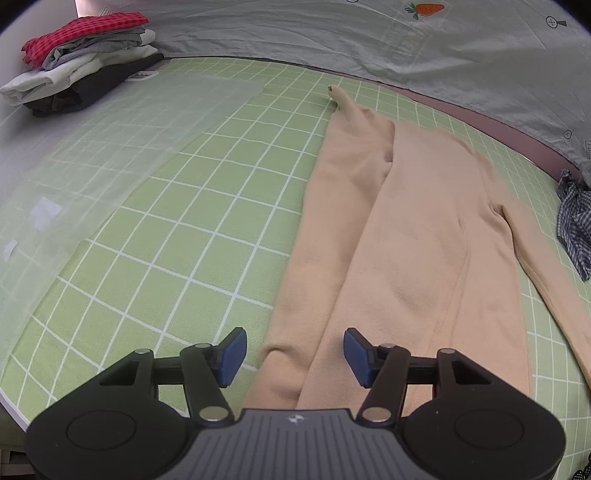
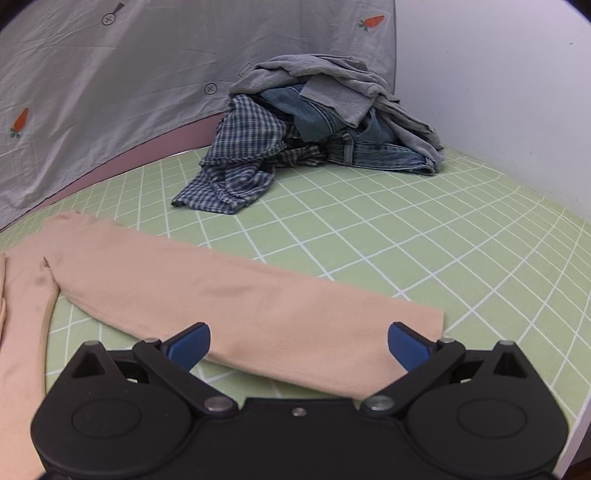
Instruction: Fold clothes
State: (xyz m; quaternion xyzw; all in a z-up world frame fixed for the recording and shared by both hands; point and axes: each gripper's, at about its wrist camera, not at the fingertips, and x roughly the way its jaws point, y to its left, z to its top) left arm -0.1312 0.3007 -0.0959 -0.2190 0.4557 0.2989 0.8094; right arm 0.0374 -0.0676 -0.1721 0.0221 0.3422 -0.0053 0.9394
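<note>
In the left wrist view, the left gripper [image 1: 295, 356] is seen with its blue pads standing apart and nothing clamped between them; the peach long-sleeved top [image 1: 399, 236] is spread flat on the green grid mat [image 1: 207, 206] directly below and ahead of the jaws. Its long axis runs away from the jaws toward the far edge of the mat, where a narrow tip ends, and one sleeve [image 1: 546, 288] trails off to the right of the jaws. A folded pile of clothes [image 1: 81, 62], topped by a red checked piece, is stacked far ahead and to the left, well apart from the garment. A grey sheet [image 1: 369, 40] printed with an orange carrot [image 1: 424, 9] hangs beyond the mat; no readable wording or brand is made out. In the right wrist view, the right gripper [image 2: 299, 345] is likewise seen wide open and empty, with the sleeve lying crosswise just ahead of the jaws, its cuff end near the right-hand pad and its shoulder end off to the left. An unfolded heap [image 2: 317, 125] of a blue checked shirt, jeans and grey garments is left far ahead. The sleeve is judged nearer the right hand, so the coming fold appears to turn on that cuff. Only carrot and button motifs are printed on the sheet here.
</note>
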